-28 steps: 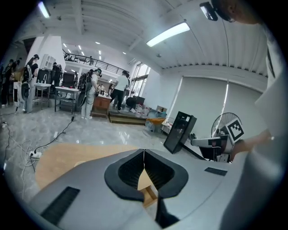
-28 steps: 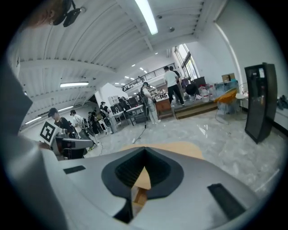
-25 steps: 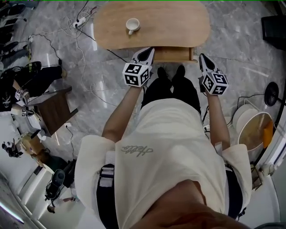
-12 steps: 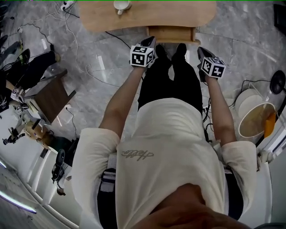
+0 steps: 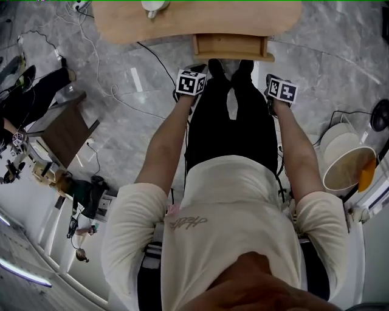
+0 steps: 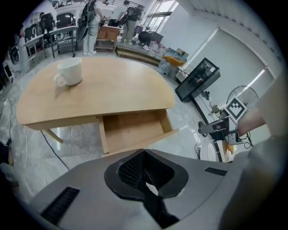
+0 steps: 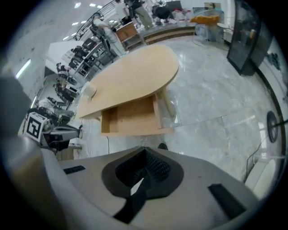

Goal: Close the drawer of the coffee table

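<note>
Grey marble flooring (image 5: 340, 54) covers the area, with loose cables (image 5: 112, 91) trailing across it on the person's left. At the top of the head view stands the wooden coffee table (image 5: 243, 18). A white cup (image 5: 152, 7) rests upright on its tabletop, toward the left end.

Drawer (image 5: 232, 47): pulled out from under the near edge of the tabletop and standing open, with its front panel toward the person. Both gripper views look down into its bare wooden interior.

Left gripper (image 6: 144, 153): held low and to the left of the person's black-trousered legs (image 5: 231, 115), pointing toward the coffee table. Its fingers are clenched tip to tip with nothing between them. It is apart from the drawer and touches nothing.

Right gripper (image 7: 145, 152): held to the right of the legs at about the same level, also pointing toward the coffee table. Its fingers are likewise pressed together and grasp nothing. It too is clear of the drawer.

The person's shoes (image 5: 216, 64) sit just short of the drawer front, between the two grippers.

Other items noted: a dark wooden side table (image 5: 64, 130) well to the left, and a white tub (image 5: 349, 167) on the floor to the right.
</note>
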The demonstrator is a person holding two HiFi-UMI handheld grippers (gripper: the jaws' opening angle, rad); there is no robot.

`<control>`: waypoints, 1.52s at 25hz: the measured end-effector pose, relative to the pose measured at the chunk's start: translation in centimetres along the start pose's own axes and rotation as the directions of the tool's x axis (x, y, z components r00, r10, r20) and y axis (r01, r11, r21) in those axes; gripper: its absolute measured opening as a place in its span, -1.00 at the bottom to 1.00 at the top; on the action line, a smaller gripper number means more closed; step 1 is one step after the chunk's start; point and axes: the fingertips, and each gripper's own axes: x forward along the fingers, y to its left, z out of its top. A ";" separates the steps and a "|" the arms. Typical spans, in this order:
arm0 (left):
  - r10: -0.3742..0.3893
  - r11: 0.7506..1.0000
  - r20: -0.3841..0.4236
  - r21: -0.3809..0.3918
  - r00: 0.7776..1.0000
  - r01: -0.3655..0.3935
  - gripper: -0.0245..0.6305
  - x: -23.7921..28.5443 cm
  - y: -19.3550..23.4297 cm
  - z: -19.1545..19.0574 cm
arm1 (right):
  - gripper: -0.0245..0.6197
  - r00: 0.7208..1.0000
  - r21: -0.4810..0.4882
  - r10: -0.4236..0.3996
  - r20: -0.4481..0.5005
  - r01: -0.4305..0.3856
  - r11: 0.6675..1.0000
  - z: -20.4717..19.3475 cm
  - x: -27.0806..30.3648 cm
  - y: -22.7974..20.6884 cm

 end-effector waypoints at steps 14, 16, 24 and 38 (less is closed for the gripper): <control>-0.008 0.987 -0.087 -0.158 0.996 -0.006 -0.90 10.7 5.0 -4.7 | -0.94 0.995 -0.067 0.010 -0.095 -0.017 0.998 -0.6 11.6 -3.3; -0.007 0.984 -0.087 -0.175 0.996 -0.009 -0.90 12.3 5.9 -4.6 | -0.94 0.997 -0.031 0.024 -0.077 -0.026 0.999 -0.1 13.6 -3.0; -0.010 0.982 -0.112 -0.188 0.994 -0.011 -0.90 16.5 7.9 -6.0 | -0.94 0.996 -0.078 0.057 -0.071 -0.063 0.995 -0.1 18.3 -1.6; -0.002 0.971 -0.108 -0.236 0.994 -0.024 -0.90 16.6 8.5 -5.8 | -0.94 0.999 -0.089 0.036 -0.039 -0.039 0.995 1.8 18.3 -2.3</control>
